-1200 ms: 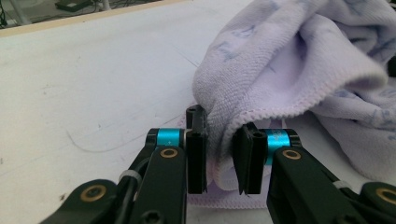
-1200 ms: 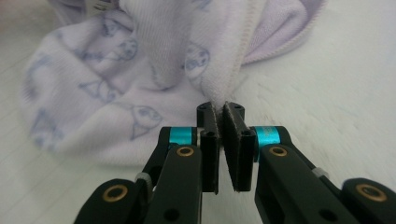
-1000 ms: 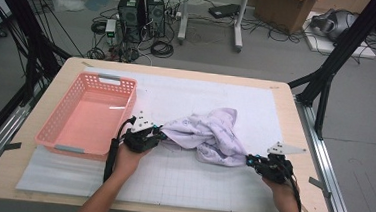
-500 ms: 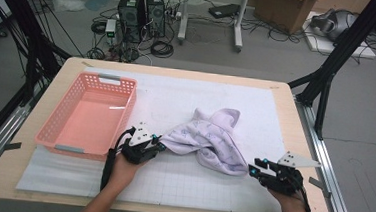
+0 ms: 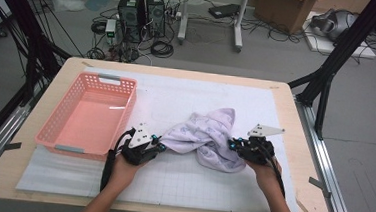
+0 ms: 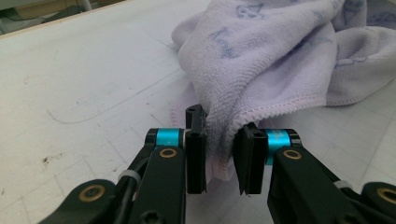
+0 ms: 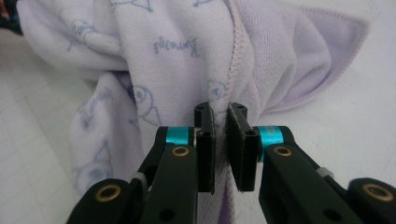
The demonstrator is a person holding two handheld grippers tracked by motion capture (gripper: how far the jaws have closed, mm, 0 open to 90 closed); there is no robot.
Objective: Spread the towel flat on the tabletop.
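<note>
In the high view, your right gripper (image 5: 233,144) has come back in from where it sat half a second ago, out near the table's (image 5: 294,138) right edge and clear of the towel (image 5: 209,137); it now touches the towel's right side again. Your left gripper (image 5: 160,146) has stayed at the left end of the towel throughout. The towel lies bunched in the middle of the white mat (image 5: 187,93), just right of the pink basket (image 5: 53,134), which holds nothing. In the left gripper view, the left gripper (image 6: 219,161) pinches a fold of the towel (image 6: 280,56) near its hemmed edge, the jaws pressed onto thick cloth. In the right gripper view, the right gripper (image 7: 220,149) has its jaws nearly together with a stitched edge of the towel (image 7: 154,51) caught between them, so the re-grip looks made. My reading is that you now hold both ends and can lift or spread the towel; check that each pinch holds a single edge rather than a doubled fold before you pull apart.
</note>
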